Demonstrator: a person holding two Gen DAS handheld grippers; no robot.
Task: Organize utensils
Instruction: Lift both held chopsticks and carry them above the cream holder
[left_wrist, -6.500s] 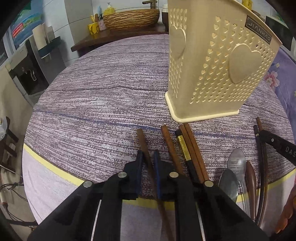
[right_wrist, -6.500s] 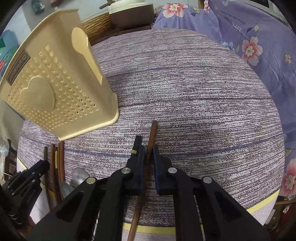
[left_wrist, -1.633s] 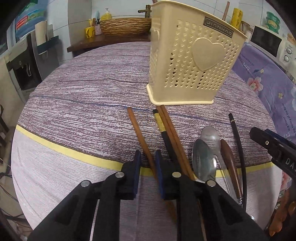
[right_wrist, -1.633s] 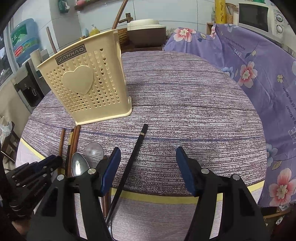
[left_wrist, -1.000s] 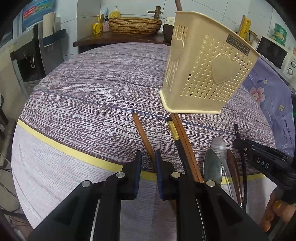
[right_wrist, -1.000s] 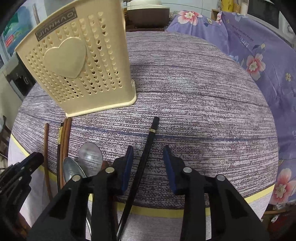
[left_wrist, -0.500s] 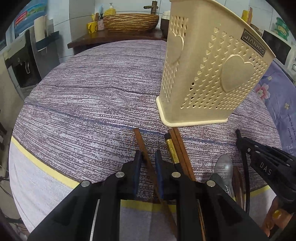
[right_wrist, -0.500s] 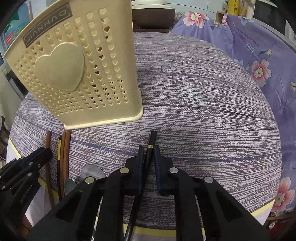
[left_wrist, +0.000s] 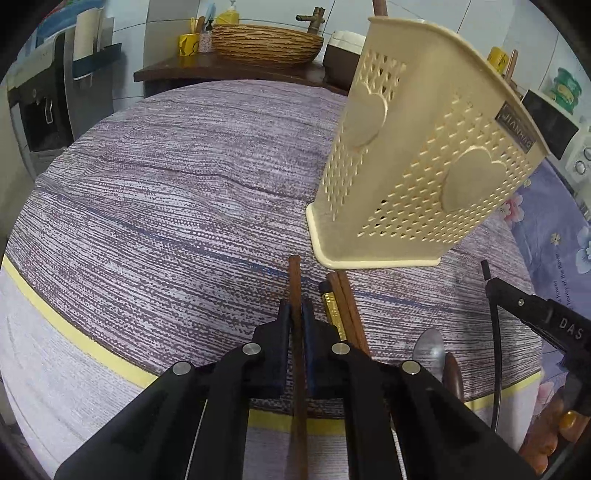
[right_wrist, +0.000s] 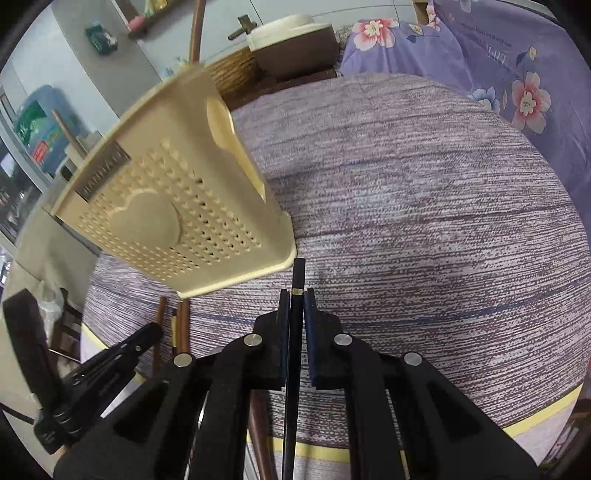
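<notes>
The left gripper (left_wrist: 295, 314) is clamped on a brown wooden chopstick (left_wrist: 294, 275). The right gripper (right_wrist: 295, 302) pinches a black chopstick (right_wrist: 298, 273). Both stand just before the cream utensil holder (left_wrist: 424, 155), labelled "JIANHAO".

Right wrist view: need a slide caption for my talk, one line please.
Right gripper clamps a black chopstick beside the cream utensil holder on a purple tablecloth.

Soft, even indoor light — faint shadows, heavy fisheye bending, dark vignetted corners, slight blur.
</notes>
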